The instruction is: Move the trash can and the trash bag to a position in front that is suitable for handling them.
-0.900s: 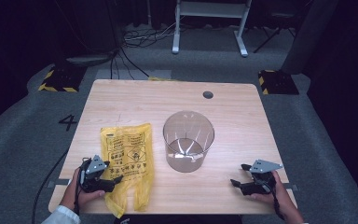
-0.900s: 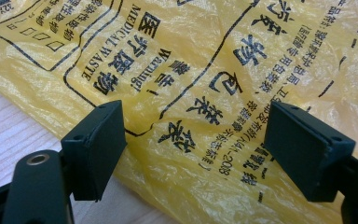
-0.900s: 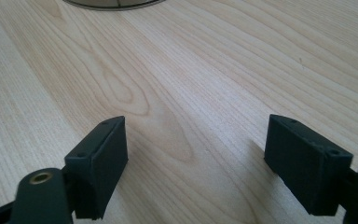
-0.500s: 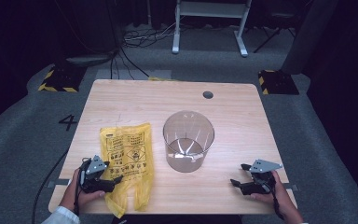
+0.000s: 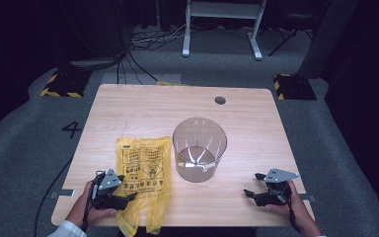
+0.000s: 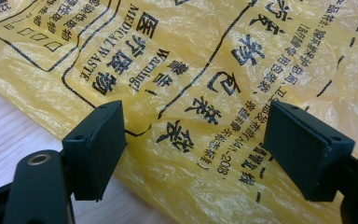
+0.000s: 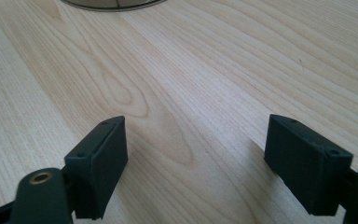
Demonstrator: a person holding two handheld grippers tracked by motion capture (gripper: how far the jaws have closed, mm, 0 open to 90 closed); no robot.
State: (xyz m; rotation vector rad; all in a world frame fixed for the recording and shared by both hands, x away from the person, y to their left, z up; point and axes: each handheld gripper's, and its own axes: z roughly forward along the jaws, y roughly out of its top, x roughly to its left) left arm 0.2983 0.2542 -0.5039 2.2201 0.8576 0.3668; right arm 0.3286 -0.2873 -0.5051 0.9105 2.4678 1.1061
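Yellow plastic, thin and crinkled, lies flat near the front-left corner of the counter (image 5: 256, 113): it is a waste bag (image 5: 145, 170) printed with black characters and the words "MEDICAL WASTE", and its lower end hangs over the front edge. My left gripper (image 5: 131, 197) sits low at that end of the bag, on its left side, pointing toward the right edge of the counter. In the left gripper view its 2 black jaws stand wide apart over the printed film (image 6: 200, 70), with the bag spread beneath the gap and bare wood at the lower left; the pads are not pressing on the plastic.

My right gripper (image 5: 249, 193) rests near the front-right corner, pointing toward the left edge. In the right gripper view its jaws are also wide, with pale wood grain between them.

Between my 2 hands, toward the middle of the counter, a clear round bin (image 5: 199, 148) stands upright with its mouth open, just beside the right edge of the bag. Its base edge shows at the top of the right gripper view (image 7: 112, 3). A small dark grommet hole (image 5: 220, 100) sits near the back edge.
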